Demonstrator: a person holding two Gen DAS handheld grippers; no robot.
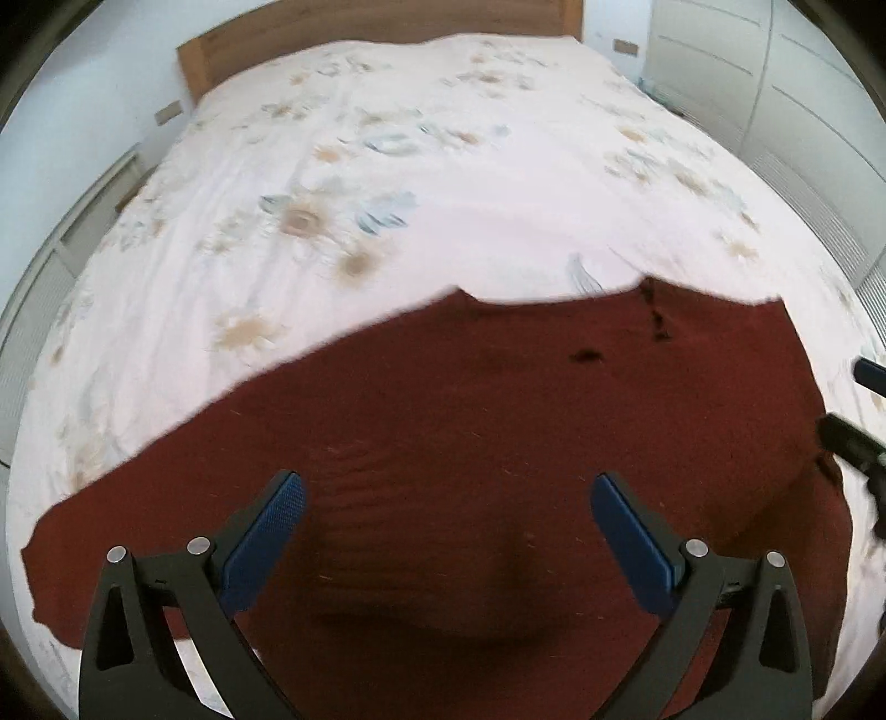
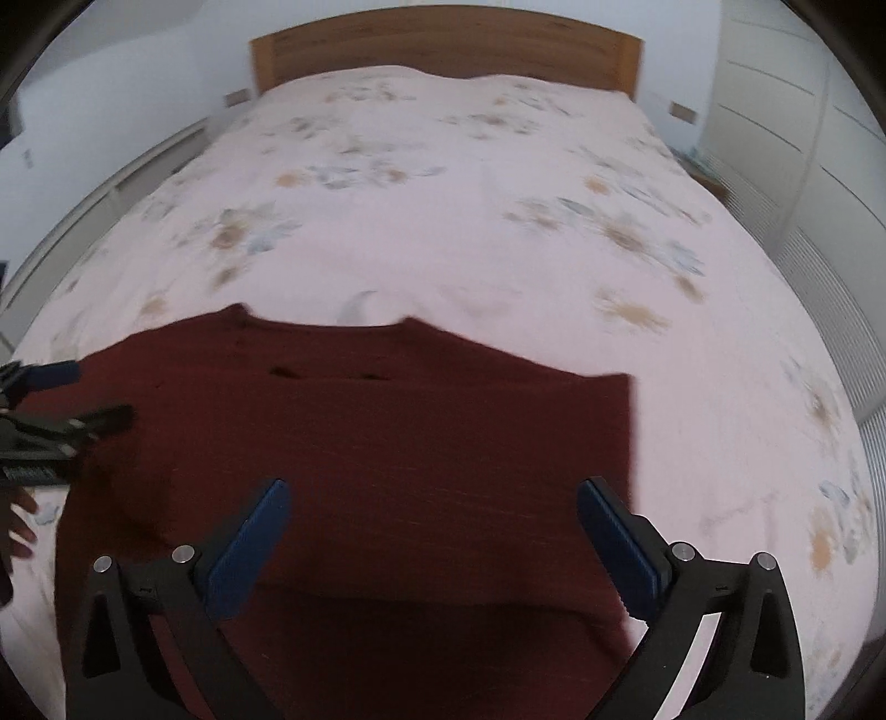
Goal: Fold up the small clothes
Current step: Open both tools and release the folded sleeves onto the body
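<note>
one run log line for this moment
stage: pre-grasp | item: dark red garment flat on floral bedspread | left hand-held gripper: open above it | right hand-held gripper: open above it

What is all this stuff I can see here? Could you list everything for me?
jumper: one, dark red, spread flat on the near end of the bed.
bedspread: one, pale pink with faded flowers, covering the bed.
headboard: one, brown wood, at the far end.
wardrobe: one, white, right of the bed.
left gripper: one, black with blue pads, jaws wide apart above the jumper, holding nothing.
right gripper: one, same colours, jaws wide apart above the jumper, holding nothing.
</note>
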